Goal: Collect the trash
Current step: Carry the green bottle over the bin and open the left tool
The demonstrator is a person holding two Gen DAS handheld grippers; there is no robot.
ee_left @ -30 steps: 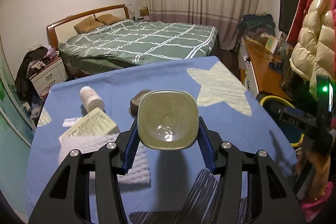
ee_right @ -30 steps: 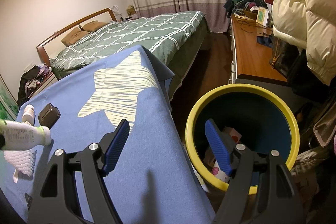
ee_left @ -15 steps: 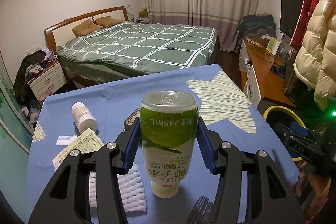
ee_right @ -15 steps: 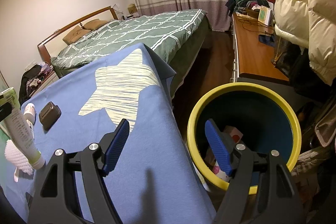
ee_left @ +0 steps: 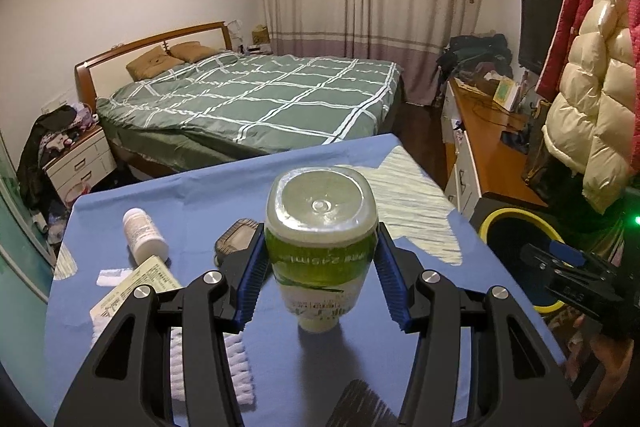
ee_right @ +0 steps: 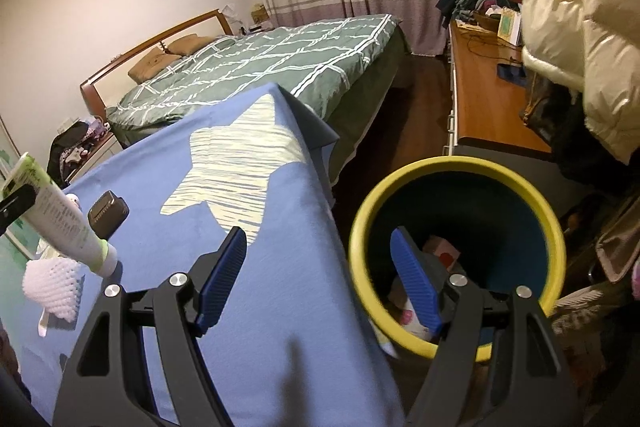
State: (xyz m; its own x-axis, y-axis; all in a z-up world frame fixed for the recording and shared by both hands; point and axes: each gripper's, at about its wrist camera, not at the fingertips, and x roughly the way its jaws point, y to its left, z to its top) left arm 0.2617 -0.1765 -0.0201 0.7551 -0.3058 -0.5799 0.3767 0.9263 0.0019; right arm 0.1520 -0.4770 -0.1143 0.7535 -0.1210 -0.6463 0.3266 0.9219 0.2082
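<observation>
The bed point(ee_left: 256, 103) with its green checked cover fills the far part of the room, from about ten to twelve o'clock in the left wrist view. Nearer lies the tabletop point(ee_left: 192, 203) under a blue cloth with a pale star print; in the right wrist view its right edge runs down the middle of the frame. Just beside that edge, at about four o'clock, stands the yellow-rimmed bin point(ee_right: 456, 251), dark inside, with some packaging lying at its bottom.

The left tool point(ee_left: 320, 279) is pinching a green-labelled drink bottle point(ee_left: 322, 251), its blue pads pressed against the two sides. The bottle hangs upside down, base towards the camera and cap pointing at the cloth, clear of the tabletop; in the right wrist view it shows tilted at nine o'clock point(ee_right: 60, 223), with its cap over the white foam net.

The right tool point(ee_right: 320, 279) is spread wide with nothing between its pads; one pad sits over the blue cloth, the other over the mouth of the bin.

Smaller things lie on the cloth at about nine o'clock of the held bottle: a white foam net point(ee_left: 236, 363) partly under the left tool's arm, a printed paper box point(ee_left: 136, 283), a white pill bottle point(ee_left: 142, 235) on its side, a small dark brown case point(ee_left: 234, 237) just behind the left pad, and a white scrap of paper point(ee_left: 112, 277).
</observation>
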